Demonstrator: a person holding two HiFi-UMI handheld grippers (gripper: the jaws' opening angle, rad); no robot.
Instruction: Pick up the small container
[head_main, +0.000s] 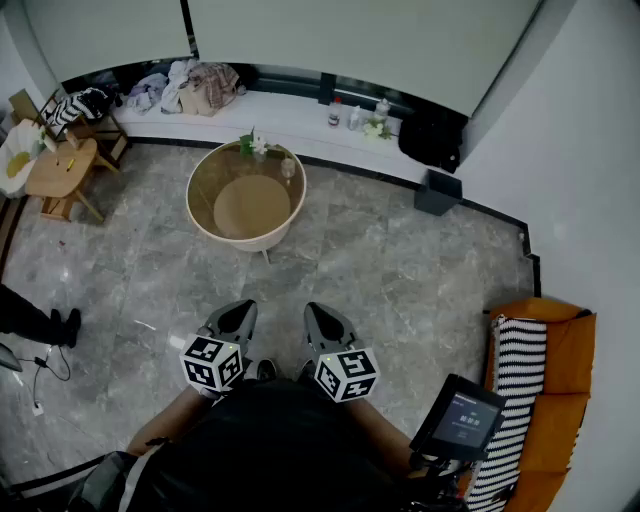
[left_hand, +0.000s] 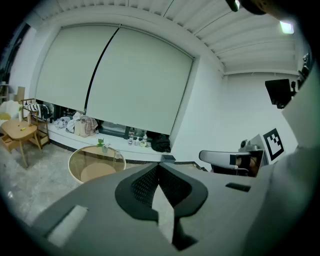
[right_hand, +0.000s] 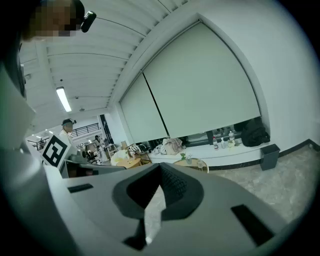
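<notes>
Glass-topped, the round surface (head_main: 243, 244) is seen well ahead. The small container (head_main: 288, 167) is set near its far rim, roughly between the left hand-held gripper (head_main: 238, 312) and the right hand-held gripper (head_main: 322, 318). Both are pressed together, empty.

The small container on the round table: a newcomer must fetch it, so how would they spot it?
Find the round glass-topped table in the middle of the grey stone floor. Near its far edge, by the white ledge, stand two small things. The small container is the right one in the head view: clear and bare, while the vase beside it holds green leaves.
</notes>
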